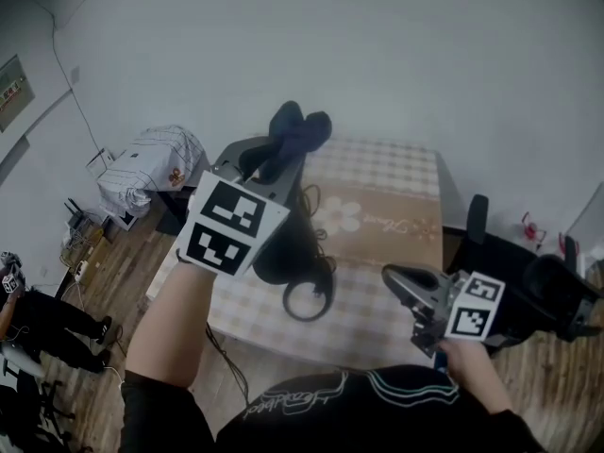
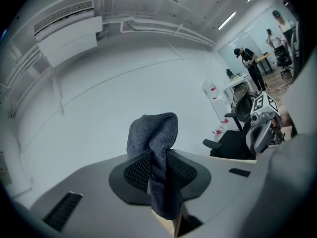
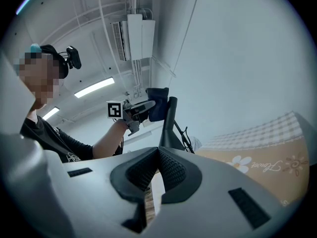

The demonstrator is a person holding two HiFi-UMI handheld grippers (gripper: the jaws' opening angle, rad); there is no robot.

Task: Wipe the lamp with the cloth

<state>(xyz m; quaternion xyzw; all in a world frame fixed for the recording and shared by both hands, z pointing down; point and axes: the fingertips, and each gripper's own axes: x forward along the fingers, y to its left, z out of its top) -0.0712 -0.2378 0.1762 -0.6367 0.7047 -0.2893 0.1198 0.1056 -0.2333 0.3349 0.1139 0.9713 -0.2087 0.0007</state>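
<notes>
While our left gripper (image 1: 280,161) pinches the dark blue-grey woven cloth (image 2: 153,133) between its jaws, leaving a bunched fold standing above them, we hold it high against the top of the black upright lamp (image 3: 171,125), apparently so that the free fold can rub along the stem. Our right gripper (image 3: 157,168) hangs low by the near edge of the checked tabletop (image 1: 387,182), jaws pressed together on nothing, probably to stay clear of the wiping.
</notes>
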